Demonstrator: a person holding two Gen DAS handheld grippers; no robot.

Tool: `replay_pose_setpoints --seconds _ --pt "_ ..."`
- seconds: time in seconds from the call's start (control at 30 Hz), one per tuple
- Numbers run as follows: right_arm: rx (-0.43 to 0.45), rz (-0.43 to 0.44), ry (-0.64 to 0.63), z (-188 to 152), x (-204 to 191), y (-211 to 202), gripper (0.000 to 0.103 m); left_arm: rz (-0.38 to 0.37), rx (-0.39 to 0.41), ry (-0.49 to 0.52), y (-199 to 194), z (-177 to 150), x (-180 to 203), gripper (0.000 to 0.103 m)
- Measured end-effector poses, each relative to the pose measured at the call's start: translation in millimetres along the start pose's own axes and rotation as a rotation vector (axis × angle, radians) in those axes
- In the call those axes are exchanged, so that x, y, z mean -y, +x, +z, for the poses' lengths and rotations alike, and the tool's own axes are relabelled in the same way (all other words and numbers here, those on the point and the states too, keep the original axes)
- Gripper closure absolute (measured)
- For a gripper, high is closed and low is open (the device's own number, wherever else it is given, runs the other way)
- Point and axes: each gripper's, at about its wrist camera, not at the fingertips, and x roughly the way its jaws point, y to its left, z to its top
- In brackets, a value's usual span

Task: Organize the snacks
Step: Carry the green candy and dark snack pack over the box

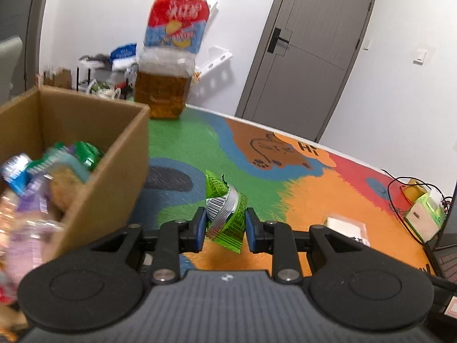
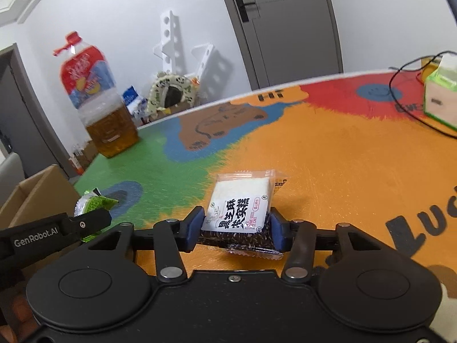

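Both tongs point forward and downward over the tabletop [image 2: 328, 148]. Left of the left tongs [image 1: 225, 223] stands the cardboard box [image 1: 94, 157] of snacks. These tongs clamp a green packet [image 1: 228, 214]. The right tongs [image 2: 235, 225] grip a rice cake packet [image 2: 242, 208]; its label is legible only in the right view.
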Motion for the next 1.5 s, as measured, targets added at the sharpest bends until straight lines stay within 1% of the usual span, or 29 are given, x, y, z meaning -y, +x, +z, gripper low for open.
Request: replay_pose_setpoints --seconds 0.13,0.27,0.37,0.5,0.67,0.87,1.0,1.1,1.33,1.5 --pt "0.033 0.025 -0.002 2.2 -12.9 -19.0 0.055 -0.033 0.032 0.006 -25.5 8.8 -3.3 0.076" --pt "0.085 0.068 -0.025 6.6 -29.7 -36.9 0.055 -0.038 0.101 0.018 -49.4 17.3 -5.3 0.076" --pt "0.107 0.093 -0.033 11.8 -41.5 -45.3 0.055 -0.05 0.124 0.009 -63.0 23.2 -10.4 0.076" --pt "0.127 0.129 -0.047 14.4 -57.1 -52.7 0.055 -0.046 0.144 -0.003 -77.2 28.7 -22.3 0.076" --pt "0.134 0.173 -0.076 14.6 -80.6 -56.7 0.055 -0.026 0.171 -0.015 -86.2 34.1 -38.8 0.076" --pt "0.133 0.213 -0.112 11.6 -108.6 -56.8 0.055 0.011 0.177 -0.048 -95.3 37.8 -71.0 0.076" --pt "0.139 0.222 -0.128 8.2 -126.4 -53.4 0.055 0.026 0.18 -0.086 -100.2 43.0 -95.9 0.076" --pt "0.125 0.231 -0.14 5.1 -139.7 -48.4 0.055 0.036 0.179 -0.106 -101.5 45.6 -112.2 0.076" --pt "0.105 0.255 -0.178 -1.6 -165.4 -38.1 0.055 0.061 0.158 -0.151 -92.8 49.8 -144.4 0.076" --pt "0.1 0.277 -0.192 -3.2 -178.6 -33.1 0.055 0.076 0.136 -0.167 -87.2 47.2 -156.2 0.075"
